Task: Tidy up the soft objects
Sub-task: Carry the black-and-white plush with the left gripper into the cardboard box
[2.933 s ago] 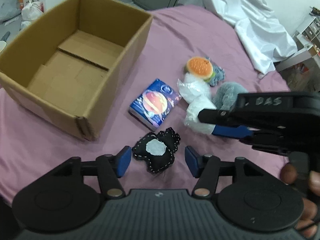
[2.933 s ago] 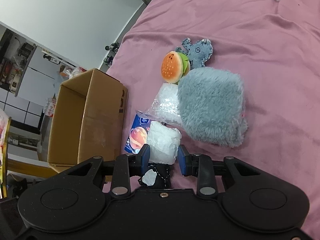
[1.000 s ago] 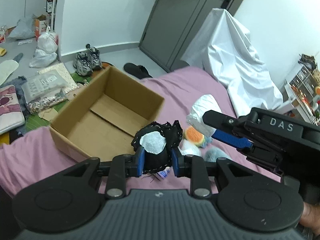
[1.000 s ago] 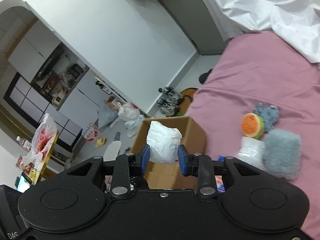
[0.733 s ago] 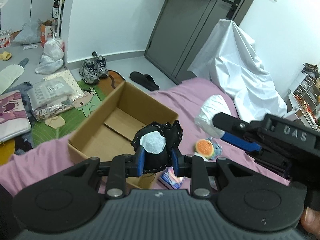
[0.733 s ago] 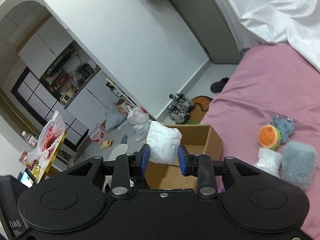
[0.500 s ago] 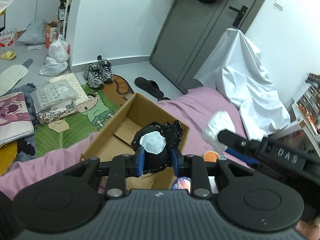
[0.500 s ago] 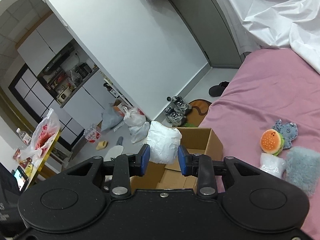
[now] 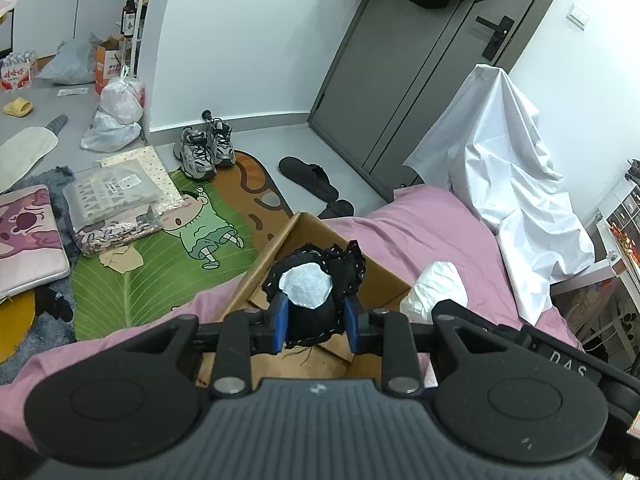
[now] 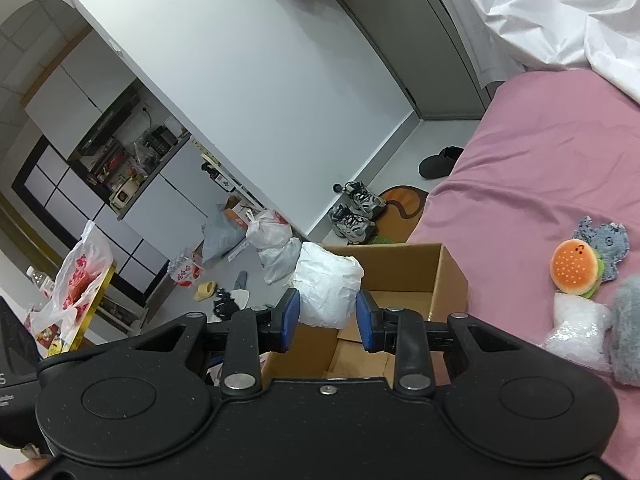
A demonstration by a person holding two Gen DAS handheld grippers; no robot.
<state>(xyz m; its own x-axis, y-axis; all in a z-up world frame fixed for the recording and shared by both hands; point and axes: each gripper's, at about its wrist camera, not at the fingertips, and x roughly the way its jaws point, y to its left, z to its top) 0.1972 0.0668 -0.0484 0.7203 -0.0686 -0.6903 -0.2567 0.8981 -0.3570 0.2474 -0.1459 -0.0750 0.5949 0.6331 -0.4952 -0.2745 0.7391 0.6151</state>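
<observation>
**Two soft items held above the open box**

The left gripper, tilted downward, is clamped on a black stitched fabric toy with a white patch over the open brown cardboard box. The right gripper is closed on a crumpled white plastic-wrapped bundle above the box's near wall, on the pink bedsheet.

You hold a black stitched plush and a white crumpled bundle above the open cardboard box, the burger toy lying on the bed at its 3 o'clock.

Matt brown cardboard box, crinkled white plastic bundle, smooth pink cloth bedsheet.
</observation>
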